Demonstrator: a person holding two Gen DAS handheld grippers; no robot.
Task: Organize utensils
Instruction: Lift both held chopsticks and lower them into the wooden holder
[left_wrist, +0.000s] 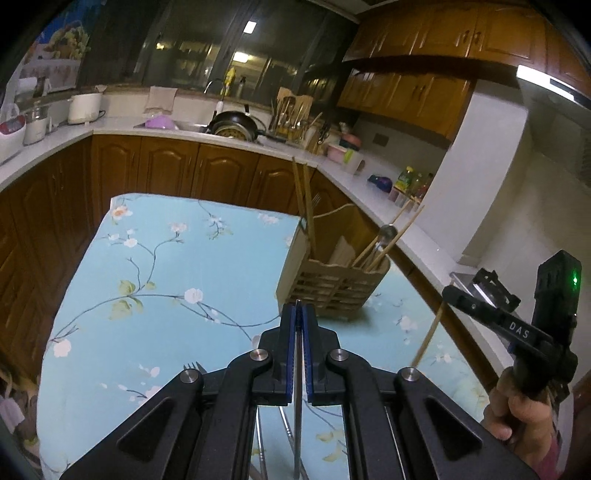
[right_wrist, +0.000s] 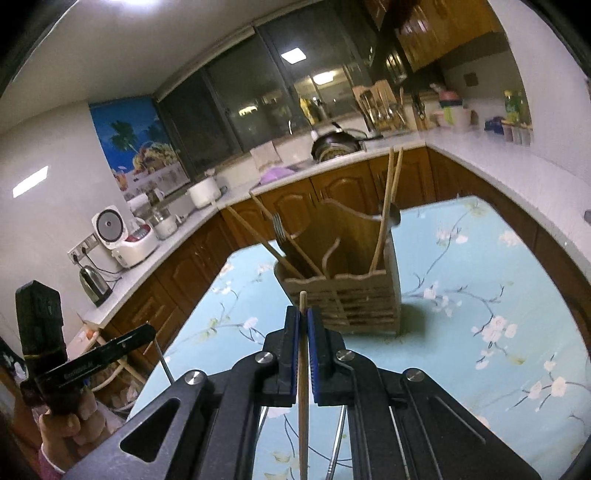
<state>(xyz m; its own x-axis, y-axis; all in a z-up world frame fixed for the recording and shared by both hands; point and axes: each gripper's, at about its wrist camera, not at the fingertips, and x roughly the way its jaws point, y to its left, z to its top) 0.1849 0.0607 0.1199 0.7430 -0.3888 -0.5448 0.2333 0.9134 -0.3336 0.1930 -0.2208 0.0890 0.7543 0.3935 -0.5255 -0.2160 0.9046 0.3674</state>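
Note:
A beige slotted utensil holder (left_wrist: 334, 284) (right_wrist: 347, 295) stands on the floral blue table, with chopsticks, a fork and a spoon standing in it. My left gripper (left_wrist: 298, 306) is shut on a thin metal utensil (left_wrist: 297, 406) and hovers in front of the holder. My right gripper (right_wrist: 303, 314) is shut on a wooden chopstick (right_wrist: 303, 369) whose tip points toward the holder. The right gripper also shows in the left wrist view (left_wrist: 458, 295) with the chopstick (left_wrist: 430, 336) hanging below. The left gripper shows in the right wrist view (right_wrist: 147, 332), its metal utensil (right_wrist: 164, 363) hanging down.
A fork (left_wrist: 194, 366) and other metal utensils (left_wrist: 284, 424) (right_wrist: 336, 446) lie on the table (left_wrist: 147, 295) under the grippers. Wooden cabinets and a white countertop (left_wrist: 369, 184) surround the table, with a sink, pans and appliances (right_wrist: 125, 236) on it.

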